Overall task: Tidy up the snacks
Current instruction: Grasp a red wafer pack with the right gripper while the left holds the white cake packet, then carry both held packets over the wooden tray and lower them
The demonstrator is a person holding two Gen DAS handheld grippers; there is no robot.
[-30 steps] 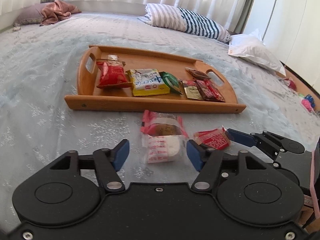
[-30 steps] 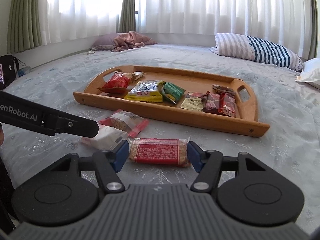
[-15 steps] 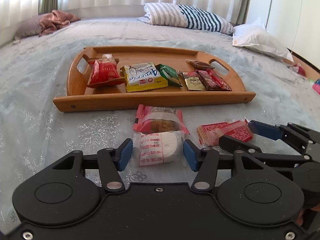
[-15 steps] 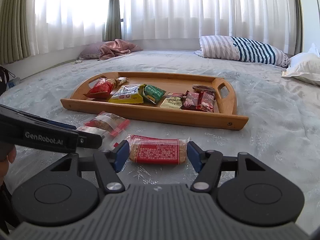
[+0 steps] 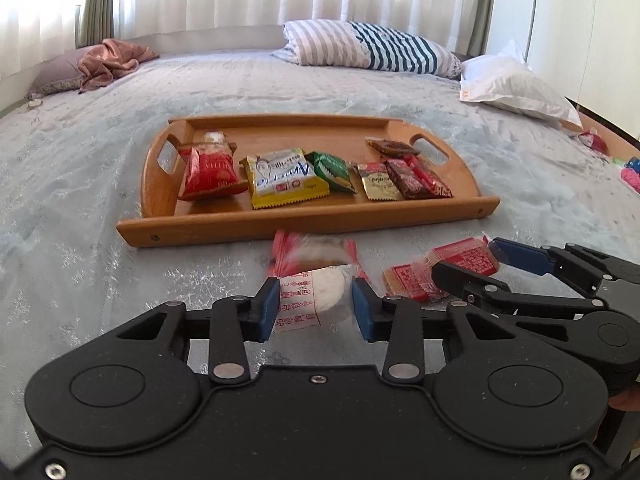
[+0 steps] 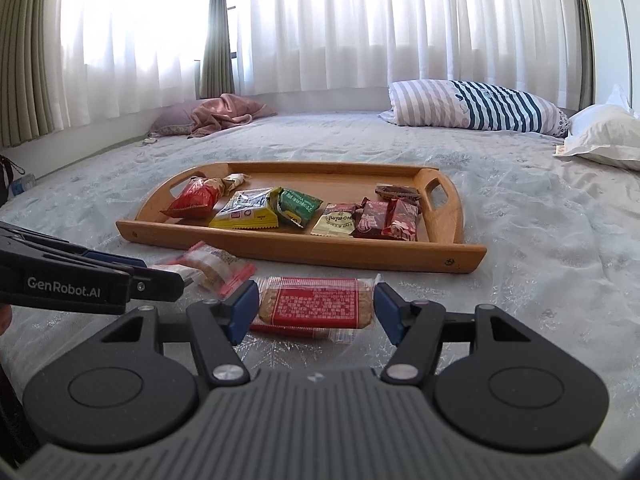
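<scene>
My left gripper [image 5: 316,312] has its jaws closing, and both blue pads touch the sides of a white round-cake packet [image 5: 316,294] on the bedspread. Just behind it lies a red-and-clear cake packet [image 5: 312,250]. My right gripper [image 6: 315,312] is shut on a red cracker packet [image 6: 316,306], with a pad at each end. A second red wrapper [image 6: 288,330] shows right under it. Beyond both grippers, the wooden tray [image 5: 312,222] holds several snack packets in a row. In the left wrist view the right gripper [image 5: 466,260] sits at the right.
The bed carries a striped pillow [image 5: 372,46] and a white pillow [image 5: 516,88] at the back right. A pink cloth [image 5: 112,58] lies on a pillow at the back left. Curtains hang behind the bed, and small colourful items [image 5: 632,170] lie at its right edge.
The left jaws have narrowed from wide apart until their pads meet the white packet. The right gripper has kept the red packet between its pads. Both views have rolled and tipped slightly.
</scene>
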